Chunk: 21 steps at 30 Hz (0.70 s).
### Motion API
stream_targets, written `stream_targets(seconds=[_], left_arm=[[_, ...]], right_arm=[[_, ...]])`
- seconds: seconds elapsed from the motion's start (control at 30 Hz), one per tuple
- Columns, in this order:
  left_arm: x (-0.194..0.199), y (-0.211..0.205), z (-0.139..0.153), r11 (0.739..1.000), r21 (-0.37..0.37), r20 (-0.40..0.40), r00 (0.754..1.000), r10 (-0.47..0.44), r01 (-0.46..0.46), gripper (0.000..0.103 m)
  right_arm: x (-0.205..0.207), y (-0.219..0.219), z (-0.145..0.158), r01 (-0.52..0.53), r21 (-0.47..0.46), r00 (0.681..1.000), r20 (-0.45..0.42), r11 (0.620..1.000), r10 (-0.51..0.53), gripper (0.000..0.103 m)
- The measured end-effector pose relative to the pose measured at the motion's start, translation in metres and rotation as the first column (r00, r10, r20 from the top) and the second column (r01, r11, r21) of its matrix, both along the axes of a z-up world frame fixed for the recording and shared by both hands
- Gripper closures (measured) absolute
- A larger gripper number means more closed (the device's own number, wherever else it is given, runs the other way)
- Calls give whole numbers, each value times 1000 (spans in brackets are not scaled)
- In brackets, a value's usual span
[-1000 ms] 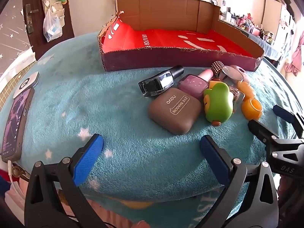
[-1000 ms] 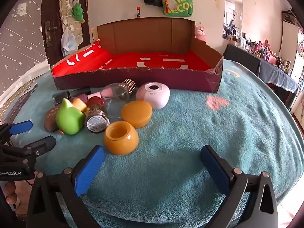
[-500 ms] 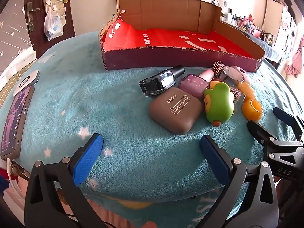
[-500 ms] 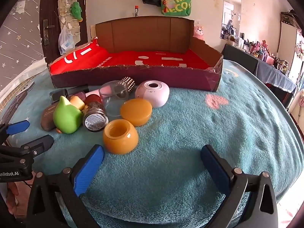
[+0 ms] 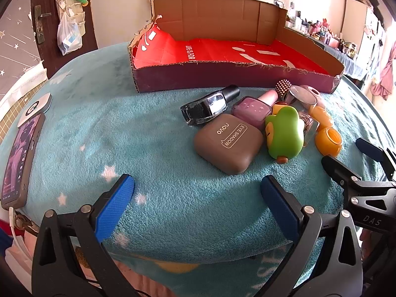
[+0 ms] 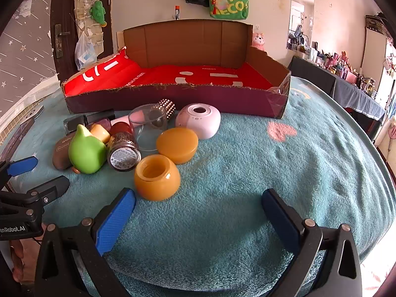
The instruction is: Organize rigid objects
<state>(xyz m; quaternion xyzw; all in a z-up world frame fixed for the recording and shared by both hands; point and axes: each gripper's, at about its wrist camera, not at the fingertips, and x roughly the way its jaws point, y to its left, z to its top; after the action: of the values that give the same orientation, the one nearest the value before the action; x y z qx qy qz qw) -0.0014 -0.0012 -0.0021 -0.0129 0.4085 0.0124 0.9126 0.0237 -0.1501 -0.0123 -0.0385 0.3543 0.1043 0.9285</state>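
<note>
A teal plush blanket (image 6: 247,163) covers the surface under me; the cluster sits just in front of the cardboard box (image 6: 173,94) with its red lining. Nearest my right gripper (image 6: 196,216), jaws apart, is the orange jar (image 6: 157,177), its lid (image 6: 177,143) beside it; behind them a pink dome (image 6: 198,120) and a clear cup (image 6: 148,126). My left gripper (image 5: 196,208), also wide open, faces the brown eye-shadow case (image 5: 227,142), touching the green toy (image 5: 284,131) — a black polish bottle (image 5: 210,104) lies behind; a phone (image 5: 18,158) rests far left.
</note>
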Motion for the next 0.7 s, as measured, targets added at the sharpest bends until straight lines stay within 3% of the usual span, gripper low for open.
stream_targets(seconds=[0.7], left_arm=[[-3, -1, -1, 1000, 0, 9, 1000, 2, -2, 0]], right_arm=[[0, 1, 1, -3, -2, 1000, 2, 1000, 3, 0]])
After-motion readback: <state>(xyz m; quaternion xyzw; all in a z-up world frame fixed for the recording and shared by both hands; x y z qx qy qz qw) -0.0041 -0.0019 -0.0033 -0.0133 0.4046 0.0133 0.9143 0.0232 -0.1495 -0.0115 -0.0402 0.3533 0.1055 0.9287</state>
